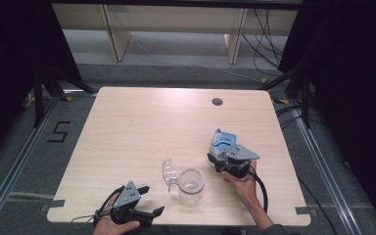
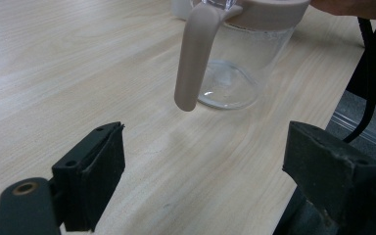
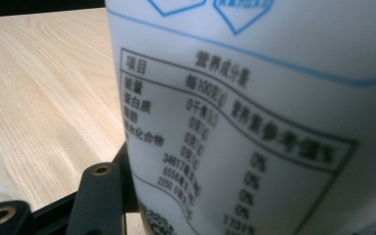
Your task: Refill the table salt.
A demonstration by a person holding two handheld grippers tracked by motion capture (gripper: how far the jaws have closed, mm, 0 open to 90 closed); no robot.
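On my screen I can read writing on the white bag. It has a black box with Chinese words, like a food facts table. At the top of the box I read 项目 and 营养成分表. Below, the rows say 能量, 蛋白质, 脂肪 and 碳水化合物. Next to them I see 每100克, and a row of small numbers, but these are too blurry for me to be sure of. On the right side I read 0% a few times. On the floor, left of the table, I can see a black 5 made of tape.
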